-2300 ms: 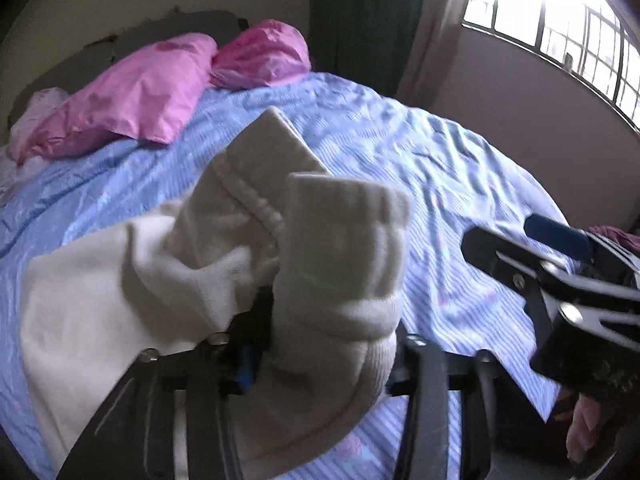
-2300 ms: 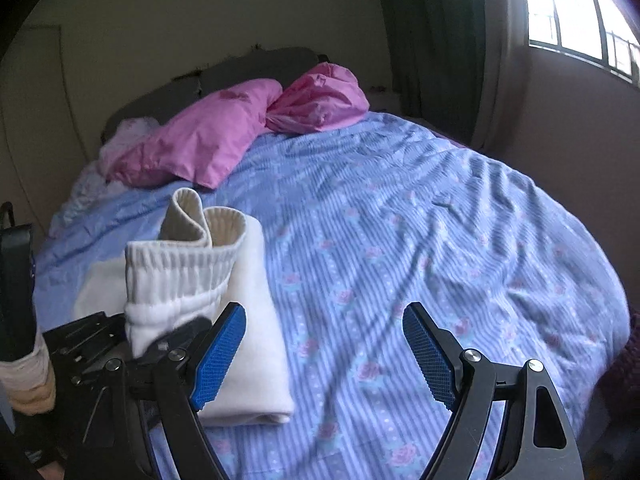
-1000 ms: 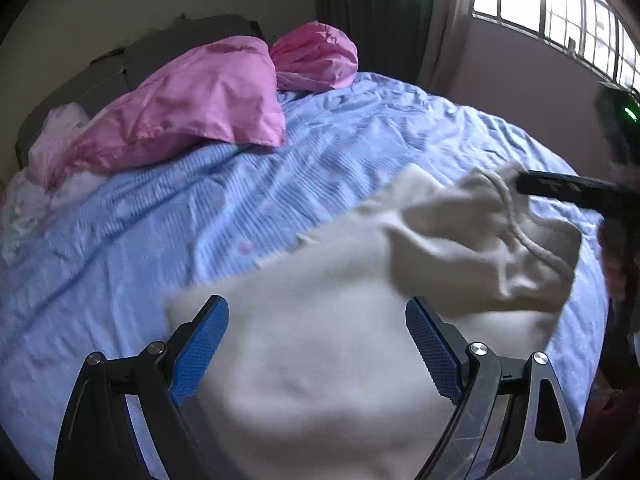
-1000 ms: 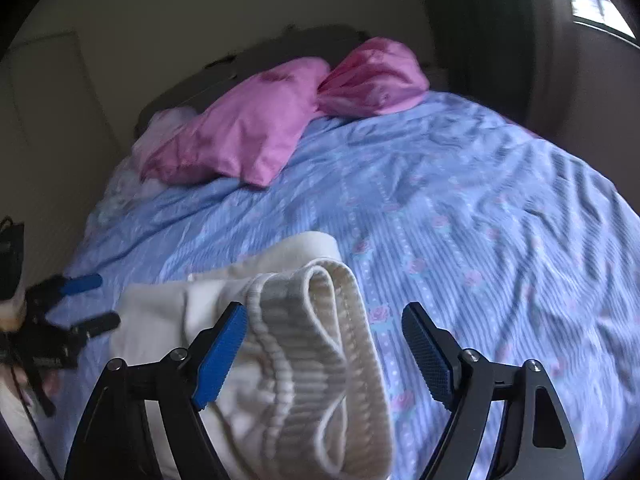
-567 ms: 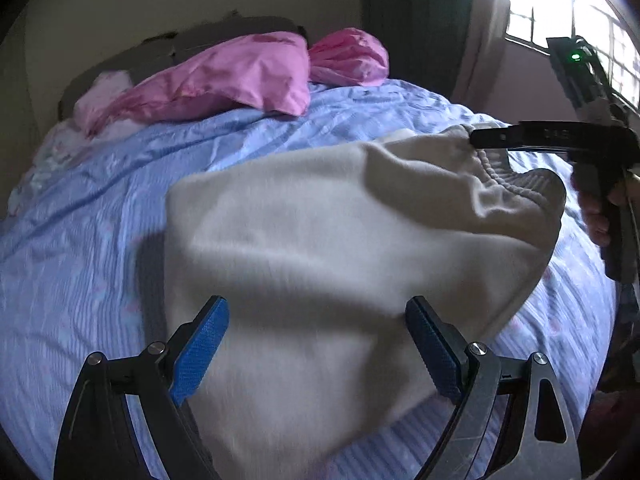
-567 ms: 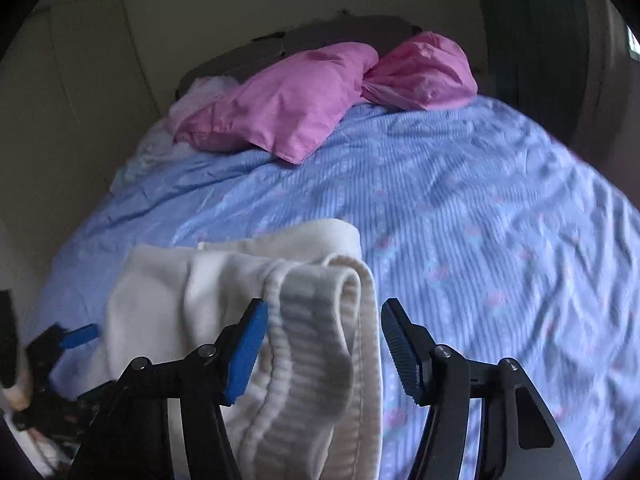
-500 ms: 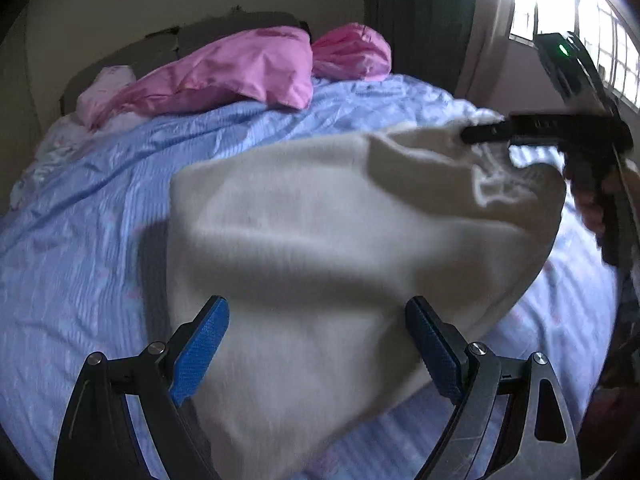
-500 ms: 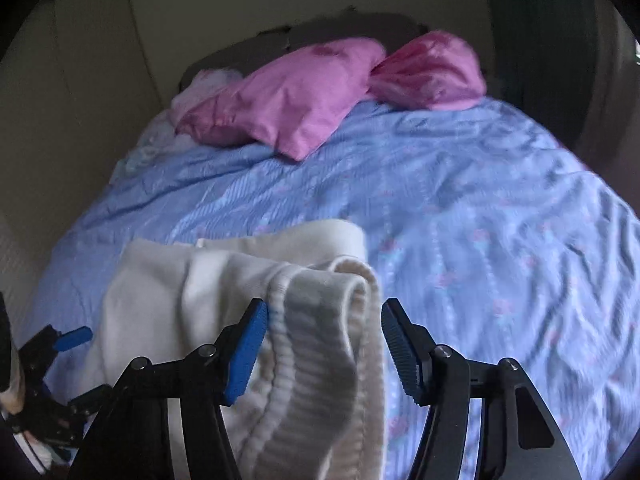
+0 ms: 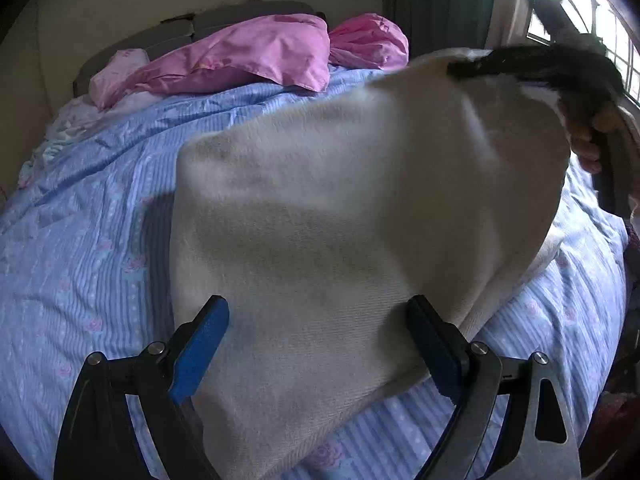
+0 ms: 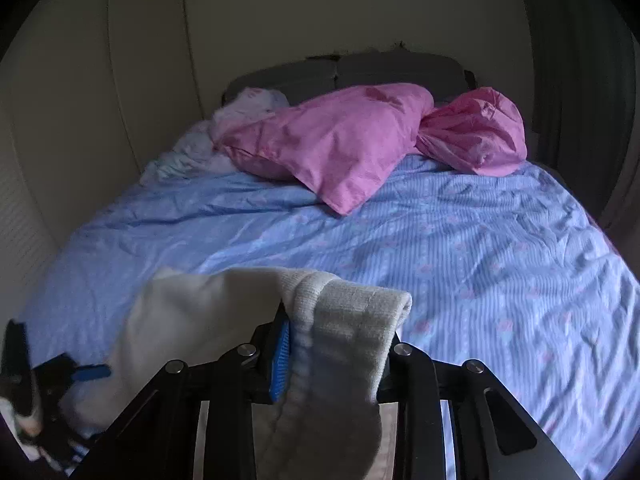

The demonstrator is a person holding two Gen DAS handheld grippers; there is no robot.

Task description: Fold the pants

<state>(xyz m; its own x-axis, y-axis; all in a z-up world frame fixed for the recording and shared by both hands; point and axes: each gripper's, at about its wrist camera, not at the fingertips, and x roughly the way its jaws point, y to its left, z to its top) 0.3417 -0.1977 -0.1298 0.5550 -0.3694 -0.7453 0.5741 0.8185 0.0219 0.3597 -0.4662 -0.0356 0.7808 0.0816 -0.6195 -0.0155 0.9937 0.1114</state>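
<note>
Pants [image 9: 340, 200] are half lifted off the bed [image 10: 500, 260]. Right gripper [image 10: 336, 360] is closing on the ribbed waistband, left gripper [image 9: 316, 344] wide open, holding nothing. I'd get a firm pinch before pulling the fold across.

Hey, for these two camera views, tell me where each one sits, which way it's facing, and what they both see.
Left wrist: rides the left gripper, looking down along its wide-apart fingers over the cream pants toward the pink pillows and window; the right gripper and a hand show upper right.
Right wrist: rides the right gripper, its jaws closing on the pants' ribbed waistband, facing the headboard; the left gripper shows lower left.
Shared: the pants, the pillows and the blue bedsheet.
</note>
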